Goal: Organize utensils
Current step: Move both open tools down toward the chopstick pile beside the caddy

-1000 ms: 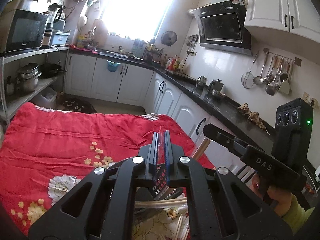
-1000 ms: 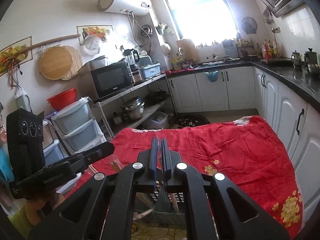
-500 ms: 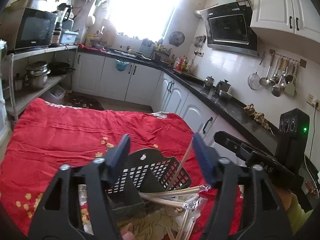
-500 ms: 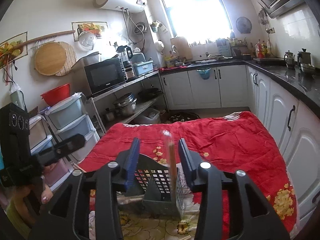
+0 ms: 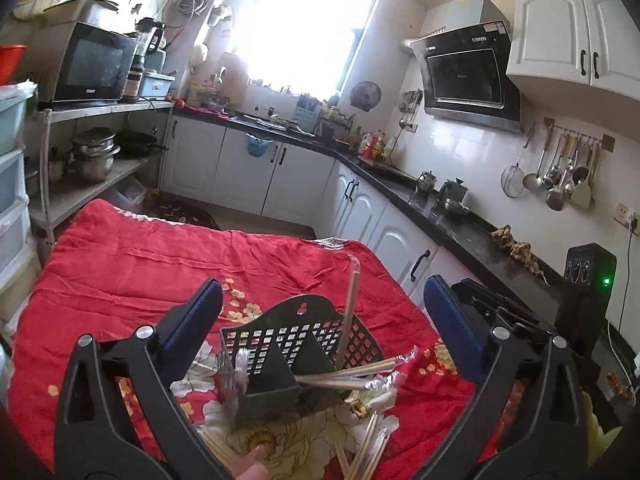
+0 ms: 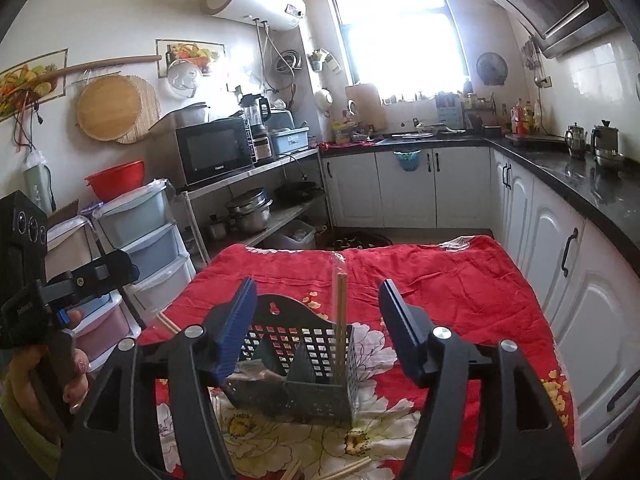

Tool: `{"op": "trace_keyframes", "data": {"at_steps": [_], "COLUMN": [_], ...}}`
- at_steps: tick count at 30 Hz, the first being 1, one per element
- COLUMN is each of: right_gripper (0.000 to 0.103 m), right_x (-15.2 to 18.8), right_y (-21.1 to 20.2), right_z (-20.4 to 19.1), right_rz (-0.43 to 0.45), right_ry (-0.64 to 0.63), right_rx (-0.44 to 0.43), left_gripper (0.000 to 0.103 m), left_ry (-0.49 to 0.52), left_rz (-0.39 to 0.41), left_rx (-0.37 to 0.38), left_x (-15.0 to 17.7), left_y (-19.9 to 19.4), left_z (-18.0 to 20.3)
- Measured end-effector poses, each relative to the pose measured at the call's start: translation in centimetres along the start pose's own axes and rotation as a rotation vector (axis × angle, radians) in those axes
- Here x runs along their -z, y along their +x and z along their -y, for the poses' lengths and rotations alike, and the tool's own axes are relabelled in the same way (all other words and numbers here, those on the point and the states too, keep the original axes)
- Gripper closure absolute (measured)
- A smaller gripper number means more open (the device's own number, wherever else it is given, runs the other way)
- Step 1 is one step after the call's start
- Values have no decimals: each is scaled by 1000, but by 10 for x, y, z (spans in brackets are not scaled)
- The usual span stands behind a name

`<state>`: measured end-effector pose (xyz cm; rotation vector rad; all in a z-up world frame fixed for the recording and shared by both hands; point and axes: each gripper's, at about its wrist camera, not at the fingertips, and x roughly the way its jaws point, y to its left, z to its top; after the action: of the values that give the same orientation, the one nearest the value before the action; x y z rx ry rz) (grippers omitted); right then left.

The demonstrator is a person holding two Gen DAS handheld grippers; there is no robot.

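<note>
A black perforated utensil holder (image 5: 296,344) (image 6: 304,348) stands on a red flowered cloth (image 5: 132,272) (image 6: 440,280). One wrapped pair of chopsticks (image 5: 347,316) (image 6: 341,320) stands upright in its right compartment. More wrapped chopsticks (image 5: 352,372) lie across the holder's near right corner, and others (image 5: 364,448) lie loose on the cloth in front. My left gripper (image 5: 320,320) is open, fingers wide on either side of the holder, holding nothing. My right gripper (image 6: 318,322) is open too, astride the holder, empty.
White cabinets under a black counter (image 5: 440,216) run along the right of the table. A metal shelf with a microwave (image 6: 216,152) and plastic drawers (image 6: 140,232) stand to the left. A hand (image 6: 76,380) holds the other gripper's handle at the left edge.
Both grippers went from shut to wide open and drew back and up from the holder. A wrapped pair of chopsticks now stands free in the right compartment.
</note>
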<state>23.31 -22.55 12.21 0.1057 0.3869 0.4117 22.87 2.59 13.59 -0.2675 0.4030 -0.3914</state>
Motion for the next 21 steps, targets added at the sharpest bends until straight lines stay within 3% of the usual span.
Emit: {"op": "trace_keyframes", "data": {"at_steps": [21], "right_gripper": [35], "right_x": [37], "right_y": [-15], "right_z": [-15], "right_rz": [-60], "right_ry": [-35], "right_rx": [-7], "left_gripper": [10], "left_ry": [-36], "left_rz": [-60], "left_rx": [-38], "left_x": [51], "left_y": [-30], "left_z": [-15]}}
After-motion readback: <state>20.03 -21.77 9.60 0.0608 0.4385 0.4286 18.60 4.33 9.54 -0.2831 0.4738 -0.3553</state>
